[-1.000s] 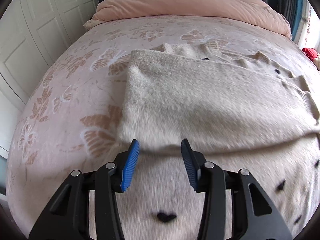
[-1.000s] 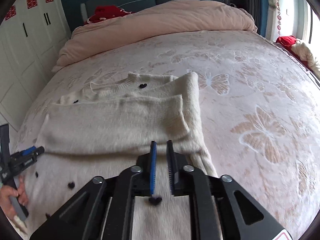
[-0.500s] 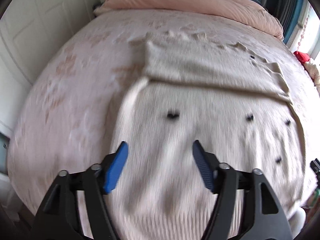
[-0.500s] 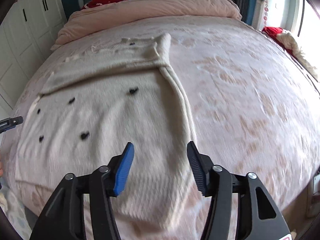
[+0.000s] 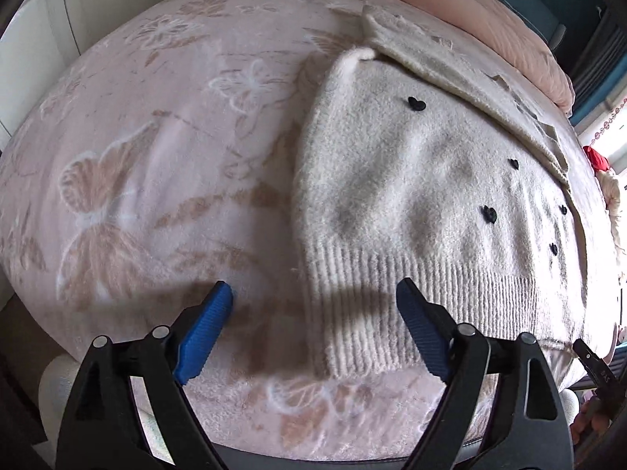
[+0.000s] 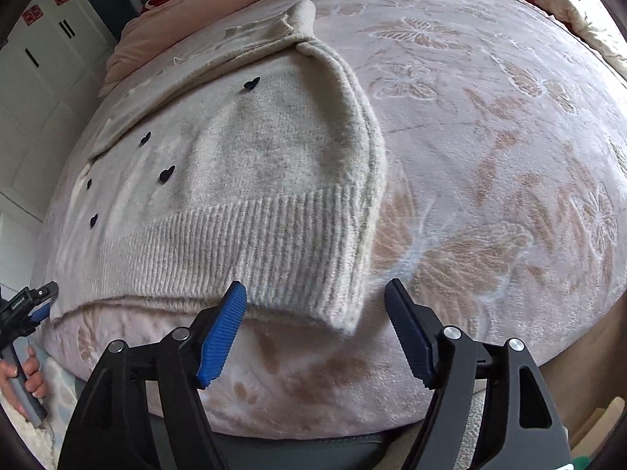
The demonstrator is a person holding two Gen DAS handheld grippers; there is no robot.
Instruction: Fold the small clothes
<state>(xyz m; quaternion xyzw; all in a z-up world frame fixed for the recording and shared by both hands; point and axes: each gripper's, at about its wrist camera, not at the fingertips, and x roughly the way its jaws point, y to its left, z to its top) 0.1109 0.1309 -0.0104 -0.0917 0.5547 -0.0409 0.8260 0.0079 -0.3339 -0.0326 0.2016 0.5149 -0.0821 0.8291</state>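
Sweater (image 5: pixel 411 196) lay flat on the bed (image 5: pixel 156 156), near hem at the edge; left gripper (image 5: pixel 313 329) and right gripper (image 6: pixel 315 329) were opening, empty, so each should pinch both hem layers at its corner.

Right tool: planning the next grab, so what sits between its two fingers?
In the right wrist view, the sweater's ribbed bottom corner lies between the opening fingers of the right tool, over the bedspread, not pinched.

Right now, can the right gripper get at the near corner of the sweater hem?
Probably yes: the right gripper is opening just above the ribbed hem corner of the sweater, and nothing lies between them.
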